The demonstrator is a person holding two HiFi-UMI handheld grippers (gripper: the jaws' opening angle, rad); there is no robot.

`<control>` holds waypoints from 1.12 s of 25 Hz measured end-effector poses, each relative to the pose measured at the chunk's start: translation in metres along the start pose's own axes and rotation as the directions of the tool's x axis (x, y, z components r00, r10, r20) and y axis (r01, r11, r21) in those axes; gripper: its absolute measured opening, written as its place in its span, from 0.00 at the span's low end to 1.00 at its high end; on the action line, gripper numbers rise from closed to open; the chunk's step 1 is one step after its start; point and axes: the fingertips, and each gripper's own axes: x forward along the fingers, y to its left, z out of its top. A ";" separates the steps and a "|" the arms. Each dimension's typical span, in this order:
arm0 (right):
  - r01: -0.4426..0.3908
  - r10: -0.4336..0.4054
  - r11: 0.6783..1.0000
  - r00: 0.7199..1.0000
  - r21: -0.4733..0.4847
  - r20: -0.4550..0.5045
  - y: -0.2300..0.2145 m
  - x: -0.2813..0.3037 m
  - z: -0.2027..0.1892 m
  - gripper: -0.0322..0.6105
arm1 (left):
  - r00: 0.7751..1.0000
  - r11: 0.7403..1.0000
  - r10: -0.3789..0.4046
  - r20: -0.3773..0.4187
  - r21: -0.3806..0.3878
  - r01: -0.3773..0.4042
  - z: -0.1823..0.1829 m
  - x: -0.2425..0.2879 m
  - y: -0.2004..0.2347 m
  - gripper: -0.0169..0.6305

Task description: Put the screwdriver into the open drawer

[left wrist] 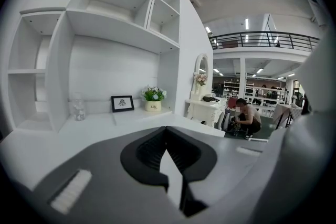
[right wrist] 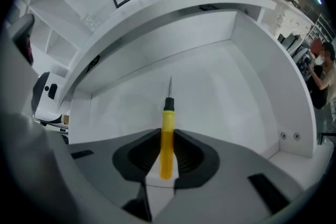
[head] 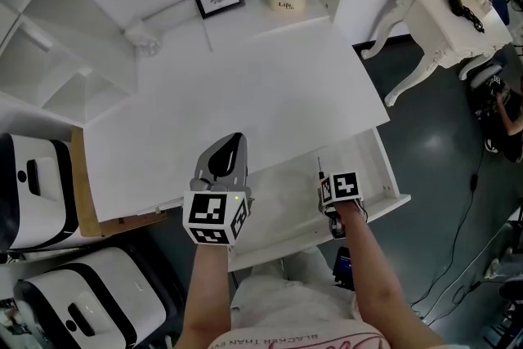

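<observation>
Below the white desk (head: 245,78), over its open drawer (right wrist: 226,97), the right gripper (right wrist: 167,136) points steeply down with jaws clamped on the yellow handle of the screwdriver (right wrist: 167,128), while the left gripper (left wrist: 167,129) hangs at the desk edge, jaws together and empty.

The cream flower pot (head: 287,2) at the back of the counter (head: 245,86), well ahead of the left gripper (head: 235,141), bears the word "Life"; the smaller line beneath is illegible; the print along the person's shirt (head: 302,335) is too cut off to read.
</observation>
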 end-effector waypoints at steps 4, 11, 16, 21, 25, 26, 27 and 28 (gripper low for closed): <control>0.027 -0.027 1.000 1.000 -0.012 -0.013 -0.004 0.010 -0.001 0.17 | 1.000 1.000 0.007 -0.014 -0.001 -0.007 -0.005 -0.002 0.001 0.04; 0.056 -0.056 0.998 0.998 -0.031 -0.028 -0.005 0.022 -0.001 0.17 | 1.000 1.000 0.015 -0.027 0.000 -0.015 -0.011 -0.005 0.003 0.04; 0.090 -0.092 0.994 0.996 -0.054 -0.020 -0.006 0.025 0.003 0.17 | 0.999 1.000 0.023 -0.031 0.006 -0.022 -0.013 -0.009 0.003 0.04; 0.128 -0.129 0.989 0.992 -0.073 -0.003 -0.007 0.025 0.004 0.18 | 0.999 1.000 0.028 -0.031 0.007 -0.028 -0.015 -0.017 0.004 0.04; 0.109 -0.107 0.992 0.994 -0.062 0.026 -0.001 0.021 0.006 0.34 | 0.999 1.000 0.022 -0.024 0.013 -0.022 -0.013 -0.023 0.003 0.04; 0.099 -0.097 0.994 0.995 -0.054 0.033 0.001 0.021 0.007 0.40 | 1.000 1.000 0.019 -0.021 0.014 -0.019 -0.013 -0.024 0.003 0.04; 0.091 -0.089 0.995 0.995 -0.048 0.041 0.003 0.020 0.009 0.44 | 1.000 1.000 0.016 -0.018 0.014 -0.016 -0.012 -0.025 0.003 0.04; 0.086 -0.084 0.995 0.995 -0.047 0.049 0.005 0.018 0.010 0.46 | 1.000 1.000 0.012 -0.016 0.015 -0.012 -0.011 -0.026 0.002 0.04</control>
